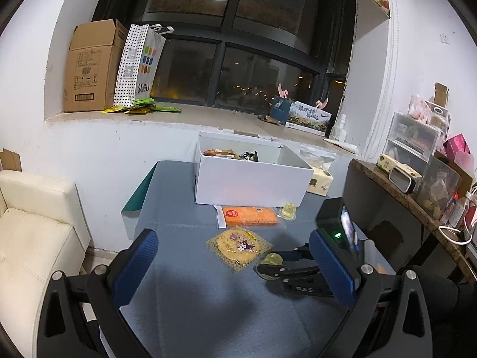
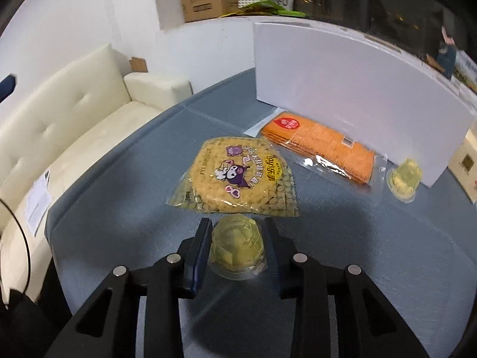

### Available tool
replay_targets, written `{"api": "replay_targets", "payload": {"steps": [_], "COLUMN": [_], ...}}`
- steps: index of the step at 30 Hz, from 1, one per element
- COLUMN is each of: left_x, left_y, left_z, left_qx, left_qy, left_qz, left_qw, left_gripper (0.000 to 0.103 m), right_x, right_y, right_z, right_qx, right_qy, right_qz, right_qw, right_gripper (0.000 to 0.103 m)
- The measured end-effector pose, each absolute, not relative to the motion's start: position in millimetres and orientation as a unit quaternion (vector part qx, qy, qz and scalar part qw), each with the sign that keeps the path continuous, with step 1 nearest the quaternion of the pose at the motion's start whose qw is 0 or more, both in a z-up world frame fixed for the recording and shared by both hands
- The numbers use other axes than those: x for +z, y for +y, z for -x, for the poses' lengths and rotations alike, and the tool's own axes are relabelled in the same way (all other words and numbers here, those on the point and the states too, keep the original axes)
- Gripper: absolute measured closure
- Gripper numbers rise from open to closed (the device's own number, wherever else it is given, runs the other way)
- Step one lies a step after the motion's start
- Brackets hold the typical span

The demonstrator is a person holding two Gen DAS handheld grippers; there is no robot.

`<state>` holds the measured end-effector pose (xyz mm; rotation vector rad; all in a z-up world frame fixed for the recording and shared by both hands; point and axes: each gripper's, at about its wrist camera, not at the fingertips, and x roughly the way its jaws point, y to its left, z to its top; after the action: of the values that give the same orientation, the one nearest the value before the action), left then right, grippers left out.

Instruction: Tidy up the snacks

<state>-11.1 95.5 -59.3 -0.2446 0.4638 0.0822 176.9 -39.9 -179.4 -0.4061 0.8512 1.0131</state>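
Now the white box (image 1: 250, 183) stands at the centre of the left wrist view on the grey table (image 1: 184, 298), and some snack packets (image 1: 229, 153) lie inside it; their kinds are hard to make out. The right gripper (image 2: 237, 249) is closed on a jelly cup (image 2: 237, 246), clear plastic with pale yellow filling, low in the right wrist view. The left gripper (image 1: 235, 268) hangs wide open over the table, holding nothing. Above the held cup lie a flat round yellow cracker pack (image 2: 238, 176), an orange cracker pack (image 2: 325, 149) and a second jelly cup (image 2: 404, 179) beside the box.
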Motion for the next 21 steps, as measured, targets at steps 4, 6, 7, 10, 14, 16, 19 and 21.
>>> {"api": "replay_targets", "payload": {"steps": [4, 6, 7, 10, 14, 16, 19, 21], "left_x": [-65, -71, -75, -90, -109, -120, -138, -151], "left_y": [93, 89, 86, 75, 70, 71, 73, 74], "left_z": [4, -5, -9, -32, -73, -97, -130, -152], "left_qx": [0.027, 0.015, 0.01, -0.03, -0.077, -0.098, -0.118, -0.131], "left_qy": [0.243, 0.264, 0.273, 0.309, 0.347, 0.369, 0.399, 0.417], "left_qz": [0.109, 0.083, 0.07, 0.027, -0.004, -0.013, -0.023, -0.03], "left_qw": [0.963, 0.961, 0.959, 0.95, 0.935, 0.924, 0.909, 0.899], "left_gripper": [0.0, 0.0, 0.0, 0.0, 0.0, 0.0, 0.0, 0.0], "right_x": [-171, -166, -162, -149, -127, -117, -103, -98], "right_y": [-52, -60, -68, -89, -126, -140, -158, -164], "right_z": [-174, -173, -173, -174, -172, -168, -162, -158], "right_qx": [0.479, 0.478, 0.479, 0.476, 0.469, 0.464, 0.464, 0.461], "right_qy": [0.388, 0.384, 0.381, 0.374, 0.352, 0.339, 0.322, 0.316], "right_qz": [0.166, 0.157, 0.146, 0.111, 0.066, 0.055, 0.041, 0.036], "right_qw": [0.77, 0.774, 0.777, 0.788, 0.807, 0.816, 0.824, 0.828], "right_gripper": [0.066, 0.066, 0.066, 0.066, 0.066, 0.066, 0.066, 0.066]}}
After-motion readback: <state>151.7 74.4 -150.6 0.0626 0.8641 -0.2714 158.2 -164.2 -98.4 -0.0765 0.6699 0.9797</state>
